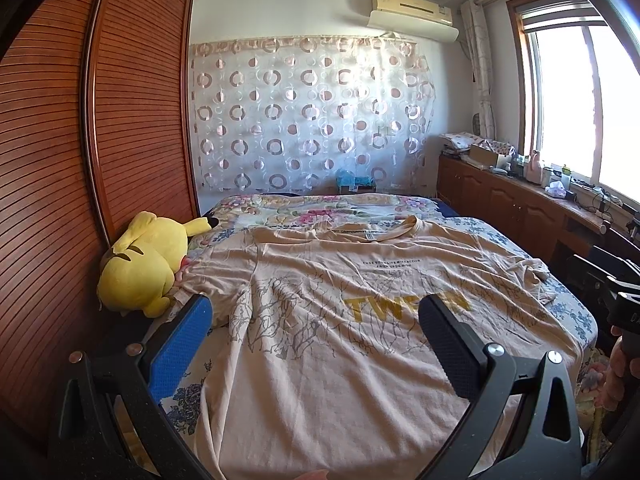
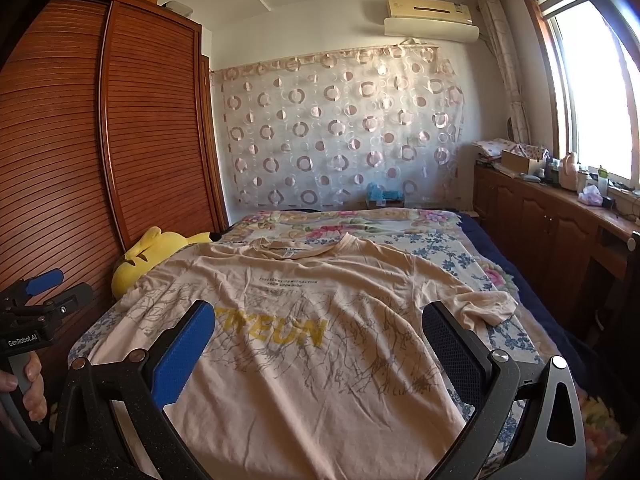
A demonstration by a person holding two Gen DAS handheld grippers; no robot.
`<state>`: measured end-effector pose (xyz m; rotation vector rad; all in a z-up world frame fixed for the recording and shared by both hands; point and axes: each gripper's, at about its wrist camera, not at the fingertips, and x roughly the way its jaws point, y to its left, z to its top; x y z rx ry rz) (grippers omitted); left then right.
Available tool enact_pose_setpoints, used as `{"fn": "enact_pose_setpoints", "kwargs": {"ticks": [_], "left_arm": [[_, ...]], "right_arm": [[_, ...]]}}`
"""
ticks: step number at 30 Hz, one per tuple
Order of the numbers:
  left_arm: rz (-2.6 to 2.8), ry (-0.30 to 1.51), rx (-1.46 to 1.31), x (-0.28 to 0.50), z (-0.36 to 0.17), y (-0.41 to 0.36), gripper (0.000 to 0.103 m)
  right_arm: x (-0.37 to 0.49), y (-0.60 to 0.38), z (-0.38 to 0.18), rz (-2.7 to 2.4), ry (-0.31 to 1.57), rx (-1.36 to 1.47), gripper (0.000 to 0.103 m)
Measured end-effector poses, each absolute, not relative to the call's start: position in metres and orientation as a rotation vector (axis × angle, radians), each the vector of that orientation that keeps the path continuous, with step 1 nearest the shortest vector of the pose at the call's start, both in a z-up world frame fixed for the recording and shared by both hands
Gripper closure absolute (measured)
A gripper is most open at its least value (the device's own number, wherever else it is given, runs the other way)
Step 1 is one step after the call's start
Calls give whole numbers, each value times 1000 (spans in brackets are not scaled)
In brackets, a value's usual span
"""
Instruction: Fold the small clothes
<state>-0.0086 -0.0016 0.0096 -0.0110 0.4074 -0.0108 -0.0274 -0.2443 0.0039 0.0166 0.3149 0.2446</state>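
Your left gripper hangs above the near half of the shirt with its jaws spread wide and nothing between them; the right gripper is the same, wide and empty, over the same stretch of cloth. Neither touches fabric yet, as far as these views show.

The beige T-shirt lies spread face up on the floral bedspread, collar toward the far wall, hem toward you, yellow lettering across the chest. It is not flat: the sleeve on your right is bunched into a heap, and a ridge of wrinkles runs down the left side near the yellow plush toy, which sits just beside the left shoulder.

The step in hand looks like the first grasp. Smooth before you fold: I'd draw the crumpled right sleeve out flat first. Then pinch at the hem corner and shoulder on one side, take only the shirt and not the bedspread beneath, and carry the edge over in one even sweep so the fold line runs straight from collar to hem. Keep the left side clear of the plush.

As for containers, an open cardboard box stands on the wooden cabinet under the window; its contents are too small to tell.
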Motion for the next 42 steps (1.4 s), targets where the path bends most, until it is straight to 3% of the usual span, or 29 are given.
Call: {"fn": "enact_pose_setpoints", "kwargs": {"ticks": [42], "left_arm": [[-5,388,-6,-12,11,-4,0]], "right_arm": [[-29,-243,7,245,310,13,0]]}}
